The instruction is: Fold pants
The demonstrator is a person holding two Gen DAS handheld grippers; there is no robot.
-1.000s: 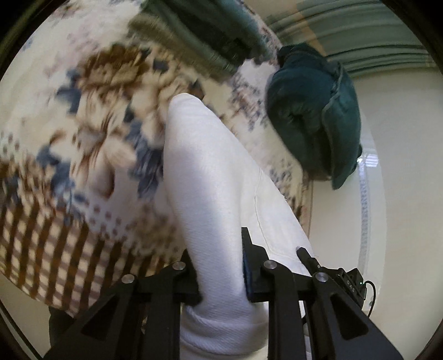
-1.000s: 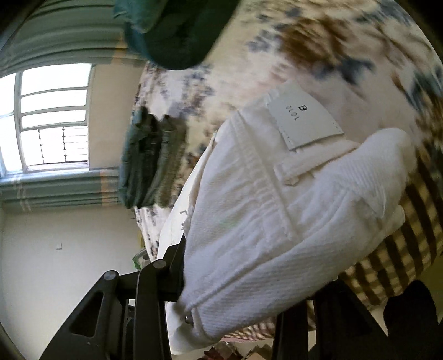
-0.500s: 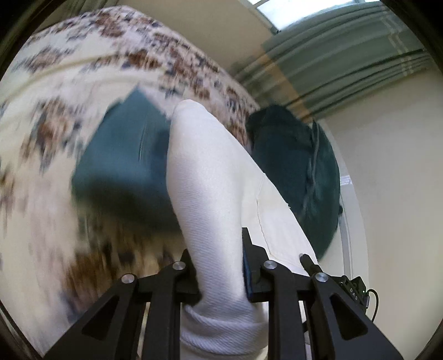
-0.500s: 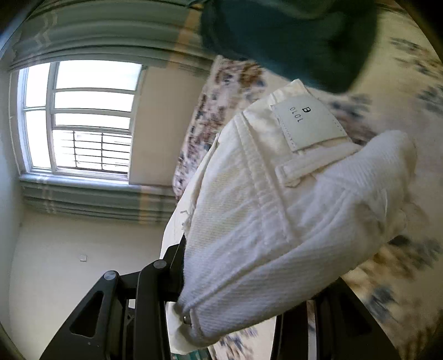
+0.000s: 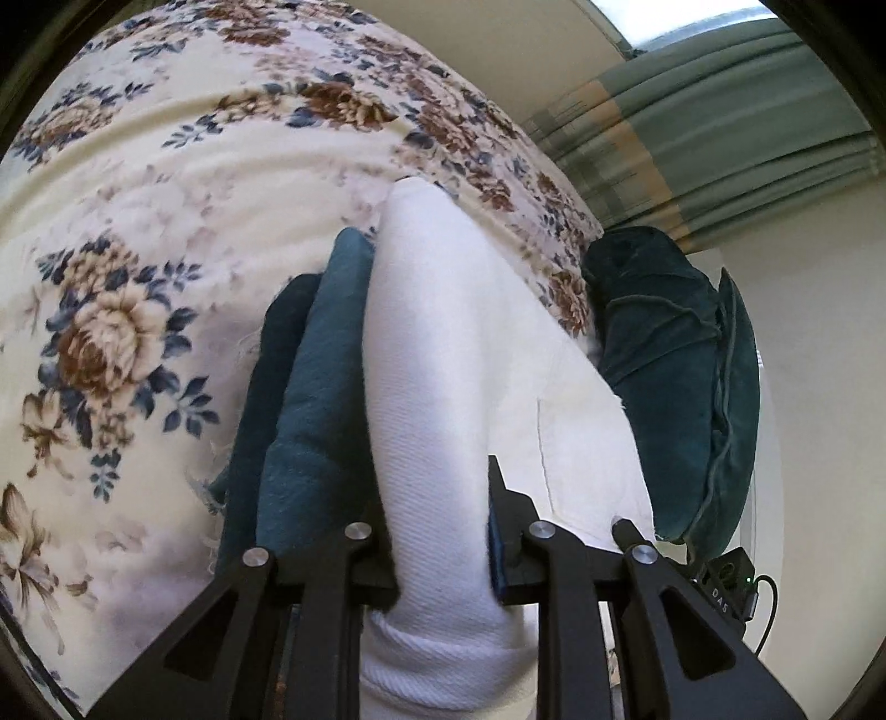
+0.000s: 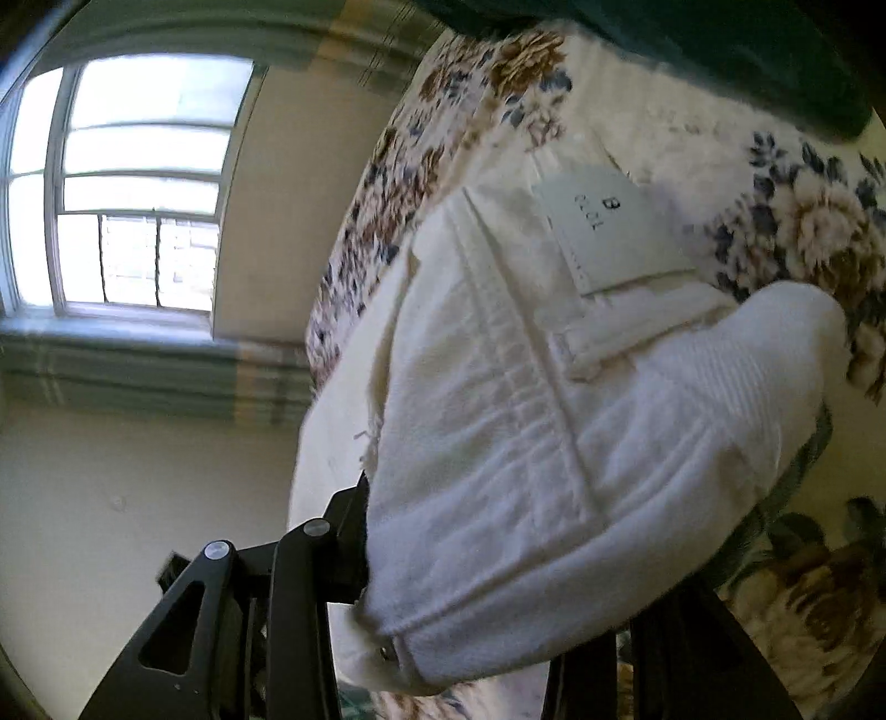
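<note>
Folded white pants are pinched in my left gripper, which is shut on a thick fold of them. They rest against a folded teal garment on the floral bedspread. In the right wrist view my right gripper is shut on the waistband end of the same white pants, with a belt loop and a grey brand patch facing the camera. The right finger of that gripper is hidden behind the cloth.
A dark teal bundle of clothes lies to the right of the white pants, near the bed edge. It also shows at the top of the right wrist view. Green curtains and a window stand beyond the bed.
Both grippers have carried the white pants across the bed, away from the striped area, and brought them down beside the folded teal garment. Both stay shut on the pants.
</note>
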